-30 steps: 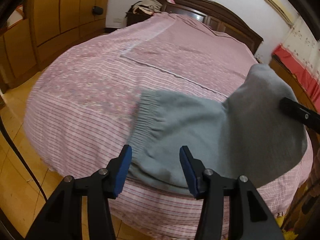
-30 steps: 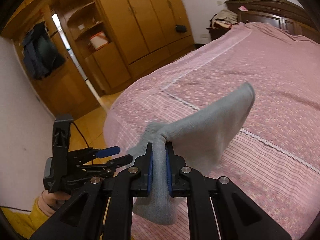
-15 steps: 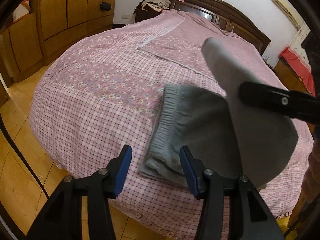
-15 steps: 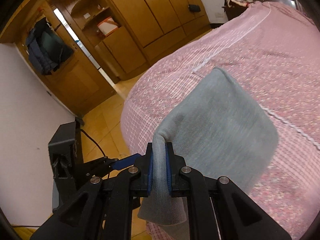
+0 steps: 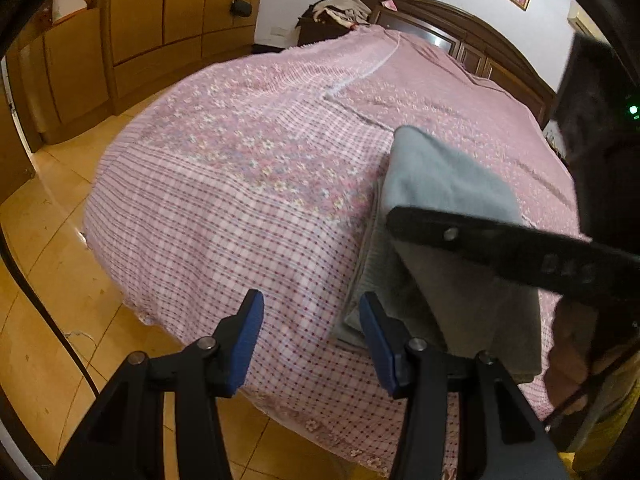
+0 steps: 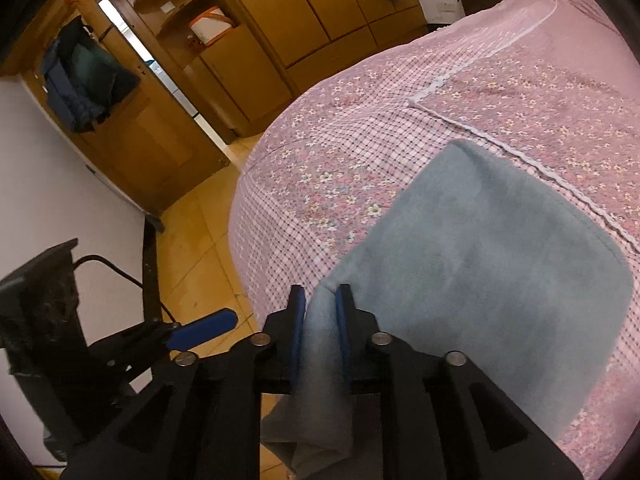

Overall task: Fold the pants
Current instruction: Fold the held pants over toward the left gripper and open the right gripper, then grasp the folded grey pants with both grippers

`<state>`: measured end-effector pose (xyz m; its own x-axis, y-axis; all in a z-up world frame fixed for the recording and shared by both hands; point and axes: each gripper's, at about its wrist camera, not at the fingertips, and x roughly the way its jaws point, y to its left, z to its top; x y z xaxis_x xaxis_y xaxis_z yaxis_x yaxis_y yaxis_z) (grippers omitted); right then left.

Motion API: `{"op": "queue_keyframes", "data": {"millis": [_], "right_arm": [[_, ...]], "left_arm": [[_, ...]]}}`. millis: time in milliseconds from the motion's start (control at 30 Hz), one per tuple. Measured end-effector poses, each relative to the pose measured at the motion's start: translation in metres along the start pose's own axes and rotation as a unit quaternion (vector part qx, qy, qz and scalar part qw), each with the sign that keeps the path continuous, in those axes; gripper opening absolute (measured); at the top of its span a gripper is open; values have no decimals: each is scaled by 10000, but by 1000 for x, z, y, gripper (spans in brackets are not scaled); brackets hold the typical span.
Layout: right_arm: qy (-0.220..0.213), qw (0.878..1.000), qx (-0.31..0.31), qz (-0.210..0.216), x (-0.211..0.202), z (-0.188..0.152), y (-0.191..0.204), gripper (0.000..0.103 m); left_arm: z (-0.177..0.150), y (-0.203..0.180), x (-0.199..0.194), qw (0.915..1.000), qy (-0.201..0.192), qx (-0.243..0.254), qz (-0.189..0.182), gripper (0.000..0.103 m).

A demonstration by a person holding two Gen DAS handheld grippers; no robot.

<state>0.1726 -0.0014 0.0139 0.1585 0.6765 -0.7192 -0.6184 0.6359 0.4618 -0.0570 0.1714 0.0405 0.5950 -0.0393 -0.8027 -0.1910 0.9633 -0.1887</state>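
- Nearest in our left wrist view, the left claw (image 5: 310, 334) is spread wide and grips nothing. It hangs over the near edge of the bed (image 5: 208, 216), just beside the near left corner of the pants (image 5: 436, 184).
- In our right wrist view, the right claw (image 6: 320, 312) is pressed together on an edge of the grey-blue fabric. A loose tail of cloth droops below its blue pads (image 6: 298, 320).
- From that pinch the pants (image 6: 492, 240) spread away as a broad panel, draped over the near right part of the bed (image 6: 360, 120). Our left view shows this lifted layer coming over a lower layer, whose ribbed edge lies flat on the cover.
- The cloth looks soft, thick and fleecy, and light enough for one claw to carry. We judge it will sag and crease wherever it is unsupported, and it should not slip easily from the pads.
- Good places to hold appear to be the corners and the ribbed edge, where the fabric is doubled. A second grip at the free near corner would likely keep the fold square.
- Farther off, the pink patterned cover stretches to a dark wooden headboard (image 5: 480, 36).
- Beyond the left edge of the bed stand wooden wardrobes (image 6: 320, 20) on a tiled floor.
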Motion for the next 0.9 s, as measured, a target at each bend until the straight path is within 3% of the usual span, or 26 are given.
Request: {"op": "queue_keyframes", "data": {"millis": [267,500,700,900], "right_arm": [[-420,9991,81,78,-45,-8,1,26],[-724,9952,97,-648,-84,-29,-24,26],[-883,9896,639,-941,-101,-35,-67,26],[-745,9893,895,-876,-83,-22,-98,26]], "left_arm": [[7,-1,-18,9999,-155,17,42,52],[14,-19,-32,9989,-296,109,-348,52],[12,-43,-11,9979,-85,325,-547,52],[4,-39,25,9988,223,406,-127,56]]}}
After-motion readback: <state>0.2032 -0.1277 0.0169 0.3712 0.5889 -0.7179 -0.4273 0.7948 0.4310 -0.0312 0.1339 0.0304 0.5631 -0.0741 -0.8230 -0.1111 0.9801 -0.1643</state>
